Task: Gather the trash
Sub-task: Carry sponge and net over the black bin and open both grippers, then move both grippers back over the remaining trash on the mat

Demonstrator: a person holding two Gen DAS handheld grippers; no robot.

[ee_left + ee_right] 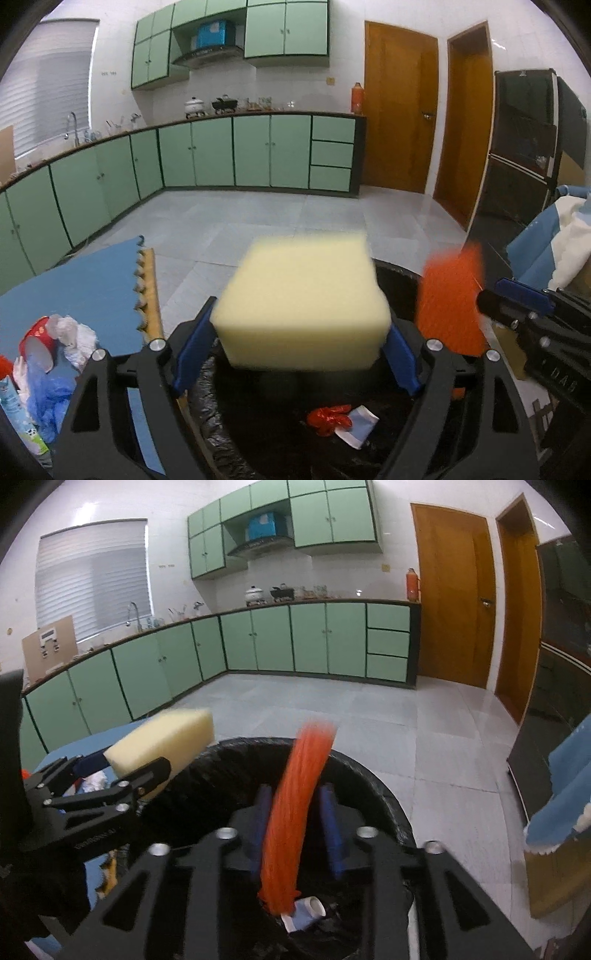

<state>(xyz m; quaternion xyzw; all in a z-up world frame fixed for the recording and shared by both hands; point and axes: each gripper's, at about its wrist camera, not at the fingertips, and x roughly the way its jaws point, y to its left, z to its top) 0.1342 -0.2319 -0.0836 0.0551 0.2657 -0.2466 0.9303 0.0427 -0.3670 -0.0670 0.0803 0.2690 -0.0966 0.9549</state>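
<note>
My left gripper (297, 354) is shut on a pale yellow sponge block (303, 306) and holds it over the black-lined trash bin (399, 284). It shows from the side in the right wrist view (147, 771) with the sponge (162, 746). My right gripper (295, 834) holds an orange mesh piece (295, 823) between its blue pads, over the bin (369, 771); the jaws stand a little apart, the mesh blurred. The mesh (450, 299) also shows in the left wrist view. Red wrapper (328, 419) and white-blue paper (358, 424) lie in the bin.
A blue mat table (74, 288) at left carries a red cup (37, 343), crumpled white paper (74, 332), a blue plastic bag (48, 398) and a carton (14, 413). Blue and white cloth (554, 251) lies at right. Green cabinets, wooden doors and grey floor tiles lie beyond.
</note>
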